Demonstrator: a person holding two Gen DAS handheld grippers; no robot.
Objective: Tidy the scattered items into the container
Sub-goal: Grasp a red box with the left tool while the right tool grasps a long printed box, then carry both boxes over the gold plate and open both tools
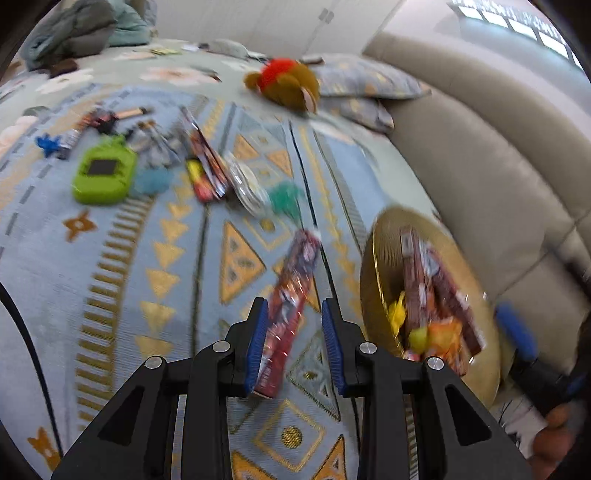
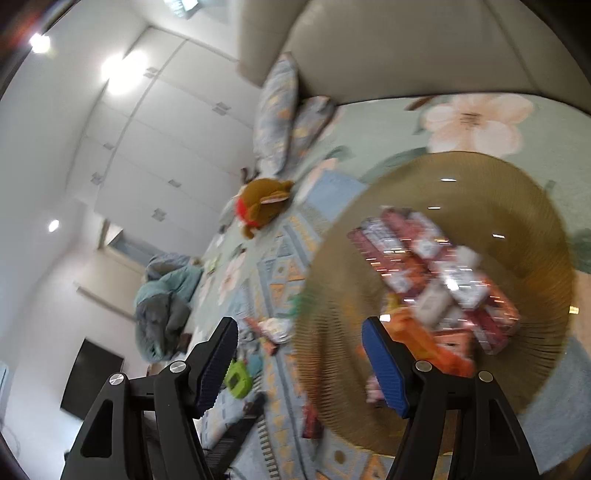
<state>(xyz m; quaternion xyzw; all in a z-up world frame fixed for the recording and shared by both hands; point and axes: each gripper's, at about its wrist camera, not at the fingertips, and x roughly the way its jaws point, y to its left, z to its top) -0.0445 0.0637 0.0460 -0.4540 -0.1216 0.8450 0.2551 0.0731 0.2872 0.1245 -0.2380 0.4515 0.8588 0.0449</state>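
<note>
My left gripper [image 1: 294,319] is open, its blue pads either side of a long red snack packet [image 1: 291,295] that leans on the left pad and touches no right pad. A golden ribbed bowl [image 1: 376,258] to the right holds several red packets and orange and yellow items. More items lie scattered at the far left: a green toy [image 1: 101,177], a red packet [image 1: 207,162], a round clear lid [image 1: 247,184]. My right gripper [image 2: 299,341] is open and empty, above the near rim of the same bowl [image 2: 517,192].
A brown plush toy with a red part [image 1: 288,83] lies near patterned pillows [image 1: 365,79]. A beige padded headboard [image 1: 480,166] runs along the right. A heap of blue-grey bedding [image 1: 74,26] is at the far left. White cupboards [image 2: 166,129] stand behind.
</note>
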